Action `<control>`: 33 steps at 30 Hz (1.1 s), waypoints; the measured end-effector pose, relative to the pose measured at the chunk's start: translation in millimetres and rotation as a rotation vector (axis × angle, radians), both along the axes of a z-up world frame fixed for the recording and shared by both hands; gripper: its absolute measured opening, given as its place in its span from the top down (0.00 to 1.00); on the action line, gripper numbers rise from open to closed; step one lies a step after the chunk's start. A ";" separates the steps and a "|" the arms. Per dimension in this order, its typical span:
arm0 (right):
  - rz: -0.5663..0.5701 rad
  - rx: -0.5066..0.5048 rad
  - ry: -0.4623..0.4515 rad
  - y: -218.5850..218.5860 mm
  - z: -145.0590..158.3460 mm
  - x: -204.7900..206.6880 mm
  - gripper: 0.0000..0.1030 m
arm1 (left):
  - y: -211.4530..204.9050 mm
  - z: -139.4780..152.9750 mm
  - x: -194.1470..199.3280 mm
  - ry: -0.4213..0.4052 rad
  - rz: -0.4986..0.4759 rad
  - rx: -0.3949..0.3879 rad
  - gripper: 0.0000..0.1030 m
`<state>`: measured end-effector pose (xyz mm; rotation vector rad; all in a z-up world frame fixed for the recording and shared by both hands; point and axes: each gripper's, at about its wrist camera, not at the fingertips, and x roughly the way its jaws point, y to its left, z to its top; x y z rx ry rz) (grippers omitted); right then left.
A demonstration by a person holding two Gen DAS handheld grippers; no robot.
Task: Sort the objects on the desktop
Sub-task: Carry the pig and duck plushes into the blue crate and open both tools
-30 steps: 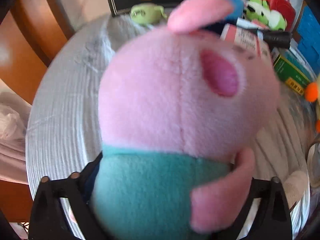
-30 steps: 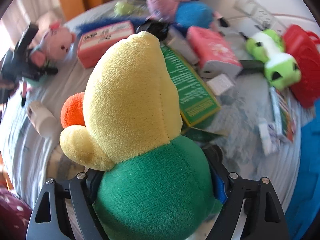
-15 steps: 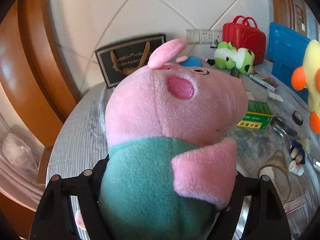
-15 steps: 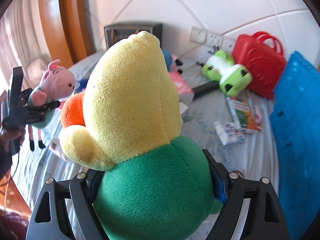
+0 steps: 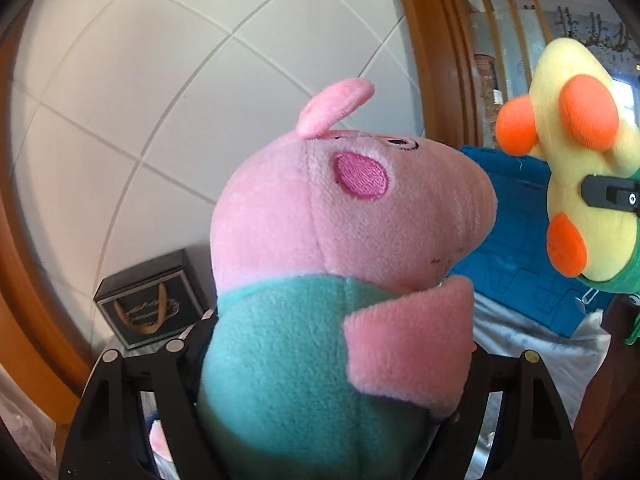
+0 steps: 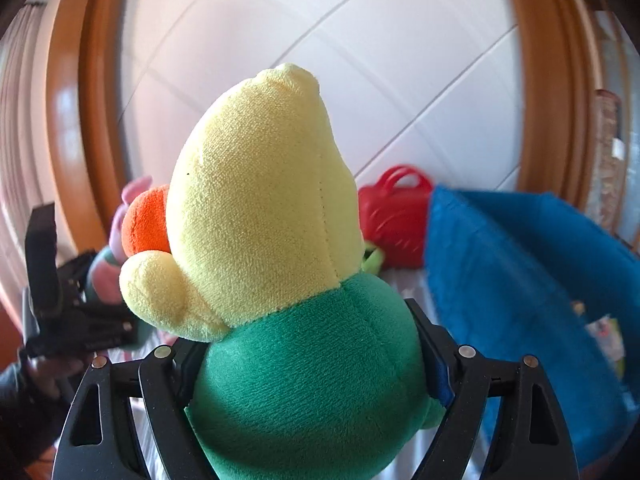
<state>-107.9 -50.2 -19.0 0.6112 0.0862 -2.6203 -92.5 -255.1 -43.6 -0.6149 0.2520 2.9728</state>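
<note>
A pink pig plush (image 5: 340, 216) in a teal shirt fills the left wrist view, with my left gripper (image 5: 332, 348) shut on its body and holding it in the air. My right gripper (image 6: 308, 360) is shut on the green body of a yellow duck plush (image 6: 260, 200) with an orange beak. The duck (image 5: 576, 200) also hangs at the right edge of the left wrist view, close beside the pig's snout. In the right wrist view the left gripper (image 6: 80, 320) and pig (image 6: 108, 264) show at the far left, held by a hand.
A blue bin (image 6: 520, 280) stands at the right on the cloth-covered table (image 5: 540, 344), with a red case (image 6: 396, 220) against the tiled wall and a green toy (image 6: 374, 260) beside it. A black framed box (image 5: 148, 308) leans at the back left. Wooden frames flank the wall.
Both grippers have risen high off the table with their plush toys and tilted up toward the wall. The cluttered tabletop has dropped out of view. The two toys have come closer together.
</note>
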 end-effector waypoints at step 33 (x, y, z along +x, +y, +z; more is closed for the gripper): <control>-0.457 -0.141 -0.035 392.5 51.6 -143.7 0.00 | 457.0 84.2 -229.7 -0.083 -0.376 -0.052 0.17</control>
